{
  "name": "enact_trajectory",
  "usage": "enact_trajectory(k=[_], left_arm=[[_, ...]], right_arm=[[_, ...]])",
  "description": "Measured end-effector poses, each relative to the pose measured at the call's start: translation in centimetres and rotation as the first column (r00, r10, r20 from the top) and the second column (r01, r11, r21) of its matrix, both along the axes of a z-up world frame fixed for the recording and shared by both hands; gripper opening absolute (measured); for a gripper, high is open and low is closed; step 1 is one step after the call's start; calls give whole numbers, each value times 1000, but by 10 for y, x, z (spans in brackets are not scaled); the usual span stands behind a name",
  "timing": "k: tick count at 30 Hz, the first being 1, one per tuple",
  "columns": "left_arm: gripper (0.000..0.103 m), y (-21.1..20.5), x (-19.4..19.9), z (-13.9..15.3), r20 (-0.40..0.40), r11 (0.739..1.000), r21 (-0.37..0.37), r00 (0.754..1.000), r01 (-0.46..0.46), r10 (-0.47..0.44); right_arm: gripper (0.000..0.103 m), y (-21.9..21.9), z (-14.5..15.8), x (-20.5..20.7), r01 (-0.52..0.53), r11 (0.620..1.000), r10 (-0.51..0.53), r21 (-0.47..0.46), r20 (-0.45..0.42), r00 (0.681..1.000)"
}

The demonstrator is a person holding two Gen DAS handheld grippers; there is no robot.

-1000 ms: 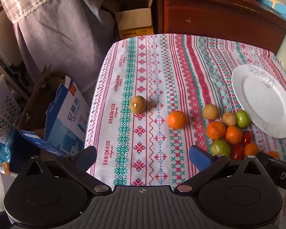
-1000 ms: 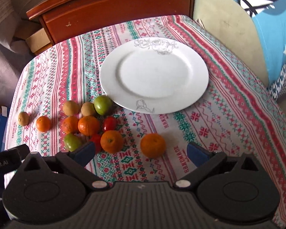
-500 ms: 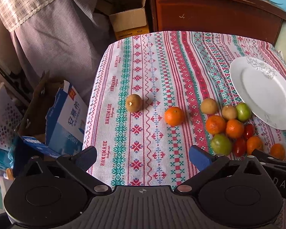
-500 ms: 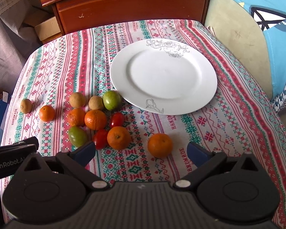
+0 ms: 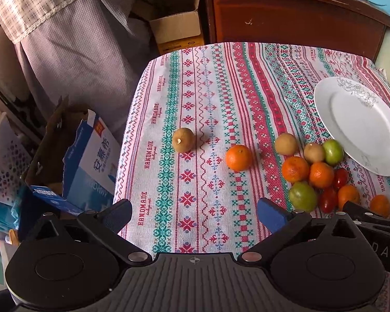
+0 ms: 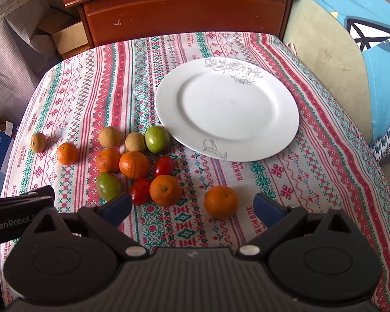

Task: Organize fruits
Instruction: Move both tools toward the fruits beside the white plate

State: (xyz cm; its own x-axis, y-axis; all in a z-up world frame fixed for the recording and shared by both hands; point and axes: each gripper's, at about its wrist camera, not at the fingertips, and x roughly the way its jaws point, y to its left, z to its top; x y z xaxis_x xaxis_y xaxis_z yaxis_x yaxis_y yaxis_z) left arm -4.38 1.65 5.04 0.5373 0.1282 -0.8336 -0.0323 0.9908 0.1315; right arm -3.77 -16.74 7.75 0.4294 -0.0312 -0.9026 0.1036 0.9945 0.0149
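Both the left gripper (image 5: pixel 194 214) and the right gripper (image 6: pixel 192 208) are held spread wide, with nothing grasped. A lone orange (image 6: pixel 221 201) is seen between the right fingers. Mixed fruits, possibly longans among them, are clustered beside the white plate (image 6: pixel 280 132) on the tablecloth (image 6: pixel 325 176).

Plate (image 5: pixel 364 127) cut off, right edge
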Motion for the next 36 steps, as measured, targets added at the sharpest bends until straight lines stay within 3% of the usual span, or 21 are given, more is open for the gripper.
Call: enact_trajectory(k=[29,36], left_arm=[[99,-1,-2,-1,13,1000,3,1000,14,-14],[98,6,-6,0,30,998,-56,999,25,-23]], right_arm=[[94,2,0,-2,-27,1000,27,8,10,1000],[93,0,3,-5,-51,998,50,33,34,998]])
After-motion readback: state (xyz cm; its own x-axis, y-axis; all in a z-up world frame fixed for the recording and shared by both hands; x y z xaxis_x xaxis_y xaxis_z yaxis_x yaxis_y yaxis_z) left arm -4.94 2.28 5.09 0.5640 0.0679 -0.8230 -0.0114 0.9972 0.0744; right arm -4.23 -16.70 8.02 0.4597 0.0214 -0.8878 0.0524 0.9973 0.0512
